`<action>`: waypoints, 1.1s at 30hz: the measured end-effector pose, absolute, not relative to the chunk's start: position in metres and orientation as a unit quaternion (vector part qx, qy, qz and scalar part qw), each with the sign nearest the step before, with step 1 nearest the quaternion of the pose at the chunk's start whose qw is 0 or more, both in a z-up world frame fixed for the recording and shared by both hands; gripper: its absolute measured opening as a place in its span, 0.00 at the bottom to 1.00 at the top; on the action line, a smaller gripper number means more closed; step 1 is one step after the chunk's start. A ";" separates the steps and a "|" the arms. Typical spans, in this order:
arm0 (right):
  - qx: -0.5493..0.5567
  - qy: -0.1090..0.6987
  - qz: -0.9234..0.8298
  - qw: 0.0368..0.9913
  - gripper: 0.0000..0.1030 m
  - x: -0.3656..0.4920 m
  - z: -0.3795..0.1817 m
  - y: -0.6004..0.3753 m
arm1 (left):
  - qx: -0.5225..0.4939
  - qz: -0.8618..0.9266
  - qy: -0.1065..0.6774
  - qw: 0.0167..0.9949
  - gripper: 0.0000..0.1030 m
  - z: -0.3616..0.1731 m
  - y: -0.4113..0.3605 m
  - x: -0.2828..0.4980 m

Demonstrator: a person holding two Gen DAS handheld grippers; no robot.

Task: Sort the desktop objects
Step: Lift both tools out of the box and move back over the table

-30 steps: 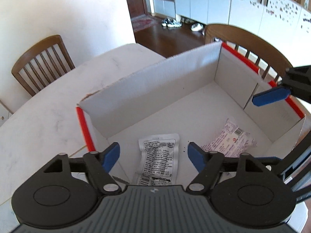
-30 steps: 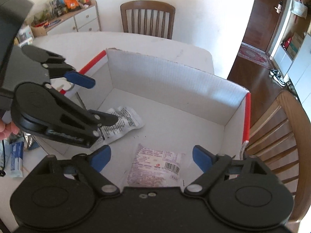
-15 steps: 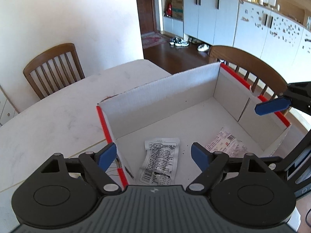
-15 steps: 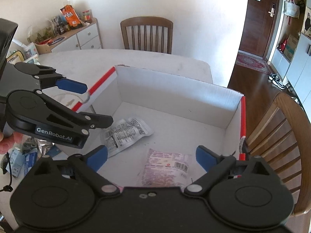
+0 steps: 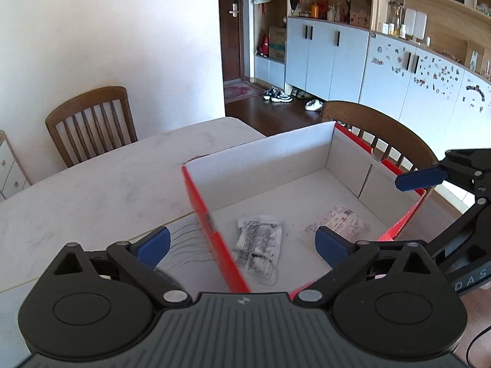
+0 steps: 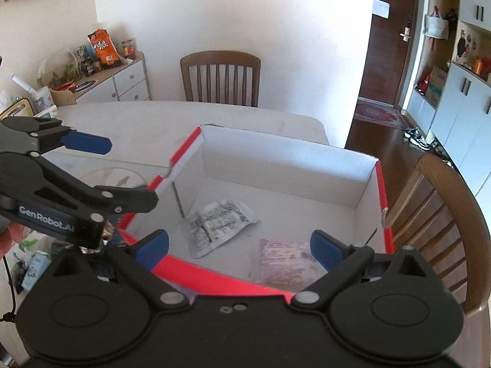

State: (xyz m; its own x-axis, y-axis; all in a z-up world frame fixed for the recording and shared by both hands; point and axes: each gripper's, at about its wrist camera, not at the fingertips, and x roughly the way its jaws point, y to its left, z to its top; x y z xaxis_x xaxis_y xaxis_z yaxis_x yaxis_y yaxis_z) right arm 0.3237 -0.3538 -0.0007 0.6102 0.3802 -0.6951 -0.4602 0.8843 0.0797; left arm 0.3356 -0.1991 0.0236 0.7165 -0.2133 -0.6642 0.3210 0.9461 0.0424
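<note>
A white cardboard box (image 5: 276, 145) with red outer sides stands on the pale table. On its floor lie a silver sachet with black print (image 5: 259, 250) and a pink printed packet (image 5: 340, 225). My left gripper (image 5: 242, 245) hangs above the box's near left wall, its jaws opening and nothing between them. My right gripper (image 6: 239, 247) hovers over the box's (image 6: 276, 159) near red edge, open and holding nothing. From there the sachet (image 6: 219, 225) and the pink packet (image 6: 284, 263) lie just ahead. Each view catches the other gripper at its side.
Wooden chairs stand at the table's far side (image 6: 219, 76) and right behind the box (image 5: 383, 135). A clear glass dish (image 6: 113, 178) sits left of the box. Loose packets (image 6: 33, 263) lie at the table's near left. A sideboard with snacks (image 6: 101, 70) is beyond.
Both grippers have drawn back and risen from inside the box to its near edge. The left jaws have spread wider. Both packets stay where they lay.
</note>
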 end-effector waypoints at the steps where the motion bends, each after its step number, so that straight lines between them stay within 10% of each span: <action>1: -0.051 0.374 0.232 0.897 0.96 0.322 0.000 -0.351 | 0.078 -0.143 0.345 0.924 0.99 0.025 -0.193 0.332; 33: -0.016 0.367 0.201 0.908 0.96 0.236 -0.003 -0.213 | 0.033 -0.098 0.328 0.939 0.99 0.010 -0.010 0.218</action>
